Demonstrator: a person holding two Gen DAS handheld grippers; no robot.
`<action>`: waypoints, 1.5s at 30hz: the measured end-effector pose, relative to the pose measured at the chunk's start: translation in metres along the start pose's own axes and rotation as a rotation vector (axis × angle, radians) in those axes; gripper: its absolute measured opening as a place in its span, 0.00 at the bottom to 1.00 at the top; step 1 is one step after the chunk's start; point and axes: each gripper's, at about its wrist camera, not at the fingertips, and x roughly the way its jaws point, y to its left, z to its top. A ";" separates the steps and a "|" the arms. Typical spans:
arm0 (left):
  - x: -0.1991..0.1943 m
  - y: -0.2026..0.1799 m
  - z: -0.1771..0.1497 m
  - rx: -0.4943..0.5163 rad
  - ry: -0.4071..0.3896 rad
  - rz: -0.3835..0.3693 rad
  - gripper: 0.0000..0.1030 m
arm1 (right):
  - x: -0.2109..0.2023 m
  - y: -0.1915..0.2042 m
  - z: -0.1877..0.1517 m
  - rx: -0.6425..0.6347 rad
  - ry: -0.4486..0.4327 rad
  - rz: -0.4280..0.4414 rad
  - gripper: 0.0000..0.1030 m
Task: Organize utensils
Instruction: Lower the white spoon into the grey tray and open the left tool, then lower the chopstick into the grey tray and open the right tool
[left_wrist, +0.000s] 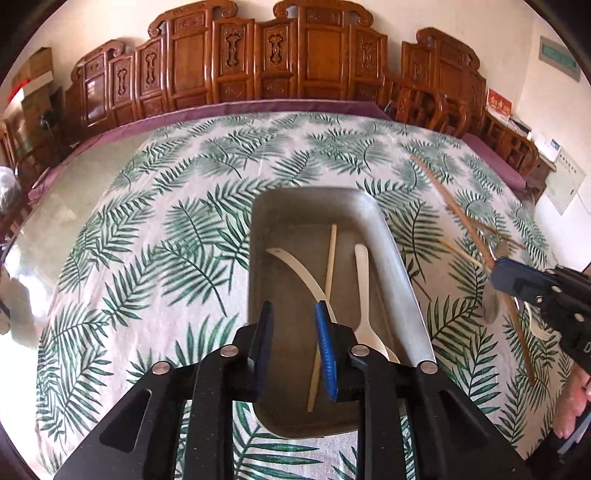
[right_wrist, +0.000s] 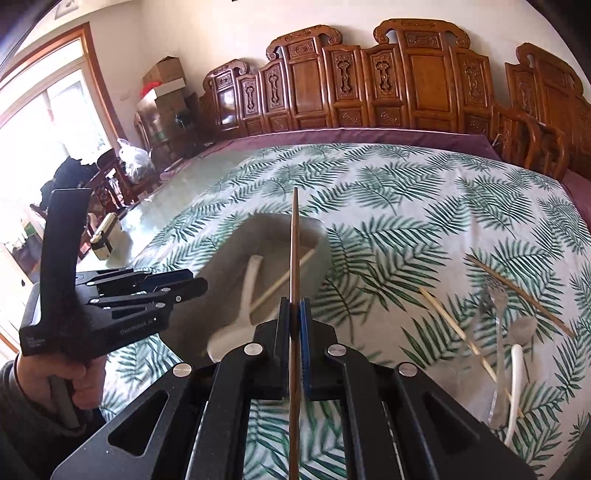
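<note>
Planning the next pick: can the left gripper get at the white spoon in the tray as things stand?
Probably yes. The left gripper hangs open and empty right over the tray, with the white spoon uncovered just ahead; only a pale chopstick lies beside it.

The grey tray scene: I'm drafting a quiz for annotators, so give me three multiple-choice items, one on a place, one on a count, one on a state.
1. Where is the metal fork?
A. In the grey tray
B. On the leaf-print cloth, outside the tray
C. In the left gripper

2. How many utensils lie in the grey tray?
A. One
B. Three
C. Six

3. What is the right gripper doing?
A. Shut on a brown chopstick
B. Open and empty
C. Shut on a white spoon

Answers: 1 B, the fork lies on the leaf-print cloth among loose utensils. 2 B, two white utensils and one pale chopstick. 3 A, the stick is pinched between its pads.
</note>
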 end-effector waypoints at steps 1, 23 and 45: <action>-0.003 0.002 0.000 0.000 -0.006 0.003 0.30 | 0.002 0.003 0.002 0.001 -0.001 0.004 0.06; -0.020 0.061 0.012 -0.096 -0.077 0.067 0.86 | 0.083 0.045 0.035 0.039 0.009 0.029 0.06; -0.024 0.052 0.011 -0.085 -0.088 0.062 0.86 | 0.098 0.040 0.010 0.005 0.075 0.016 0.08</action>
